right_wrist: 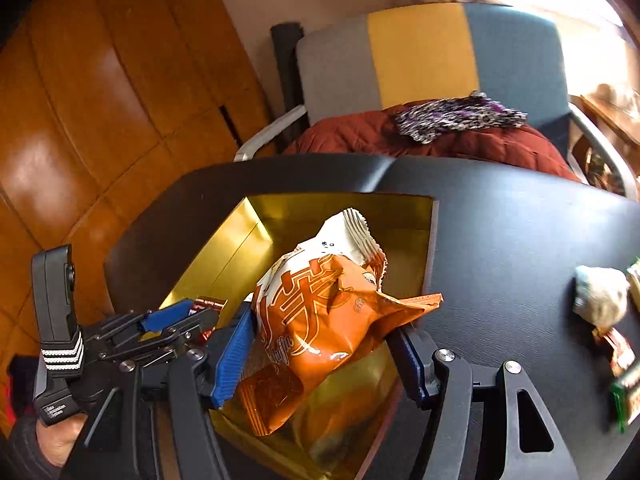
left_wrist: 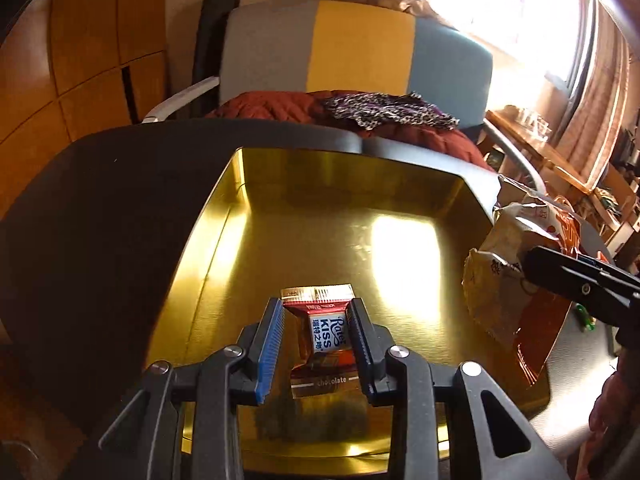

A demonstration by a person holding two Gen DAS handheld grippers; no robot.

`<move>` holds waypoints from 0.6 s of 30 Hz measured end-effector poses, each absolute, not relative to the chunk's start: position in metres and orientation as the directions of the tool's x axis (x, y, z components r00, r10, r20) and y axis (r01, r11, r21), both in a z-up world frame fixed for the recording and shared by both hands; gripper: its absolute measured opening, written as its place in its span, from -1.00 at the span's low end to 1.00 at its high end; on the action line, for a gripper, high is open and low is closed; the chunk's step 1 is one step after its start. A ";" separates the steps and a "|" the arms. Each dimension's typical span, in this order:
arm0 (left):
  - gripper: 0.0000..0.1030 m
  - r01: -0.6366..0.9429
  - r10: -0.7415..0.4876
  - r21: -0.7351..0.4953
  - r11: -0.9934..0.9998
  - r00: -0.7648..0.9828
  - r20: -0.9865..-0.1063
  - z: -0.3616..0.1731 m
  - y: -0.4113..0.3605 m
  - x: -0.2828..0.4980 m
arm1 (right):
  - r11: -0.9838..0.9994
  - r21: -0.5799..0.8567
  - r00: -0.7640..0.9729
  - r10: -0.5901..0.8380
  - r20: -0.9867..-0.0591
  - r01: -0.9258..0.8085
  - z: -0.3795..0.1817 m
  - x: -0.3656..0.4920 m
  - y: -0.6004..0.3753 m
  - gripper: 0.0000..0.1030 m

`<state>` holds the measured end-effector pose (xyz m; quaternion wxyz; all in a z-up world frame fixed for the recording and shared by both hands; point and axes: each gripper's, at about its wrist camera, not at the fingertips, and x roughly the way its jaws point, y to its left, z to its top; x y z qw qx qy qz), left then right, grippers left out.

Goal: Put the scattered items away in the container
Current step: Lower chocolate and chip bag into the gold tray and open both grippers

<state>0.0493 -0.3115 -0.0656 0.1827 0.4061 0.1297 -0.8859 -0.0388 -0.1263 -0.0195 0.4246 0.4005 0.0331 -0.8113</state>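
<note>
Over the shallow gold metal tray (left_wrist: 280, 184) the left gripper (left_wrist: 318, 332) is hovering, its blue-ribbed fingers (left_wrist: 270, 344) closing narrowly on a small red-and-brown foil chocolate wrapper with a blue "KISS" label (left_wrist: 320, 340). The wrapper is sitting pinched between the two pads, above the tray's near edge, its reflection showing on the shiny floor beneath.

From the right, the right gripper (right_wrist: 320, 348) is bringing in a crumpled orange-and-white snack bag (right_wrist: 332, 312). Its jaws are standing fairly wide but pressing on the bag from both sides, so the bag is being gripped and held up over the tray's near right corner. In the left wrist view that same bag (left_wrist: 508, 280) is hanging across the tray's right edge, with the black finger of the right gripper (left_wrist: 576, 280) clamping it.

The tray (right_wrist: 248, 240) is resting on a dark grey round-cornered table (right_wrist: 500, 232), towards the table's far left part. At the table's right edge more things are waiting outside the tray: a crumpled whitish ball of paper (right_wrist: 600, 296), a small red-brown sweet wrapper (right_wrist: 618, 350) just below it, and a green packet (right_wrist: 628, 400) nearer the near edge, all blurred.

Beyond the table's far edge a chair with grey, yellow and blue back panels (left_wrist: 360, 48) is carrying a rust-red padded coat (left_wrist: 280, 108) and a leopard-print cloth (left_wrist: 384, 114)
</note>
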 end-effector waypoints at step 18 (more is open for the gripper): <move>-0.30 0.470 -0.243 -0.104 -0.877 -0.619 -0.747 -0.064 -0.314 0.068 | -0.662 0.224 -0.281 -0.566 -0.775 0.715 -0.067 -0.045 -0.161 0.44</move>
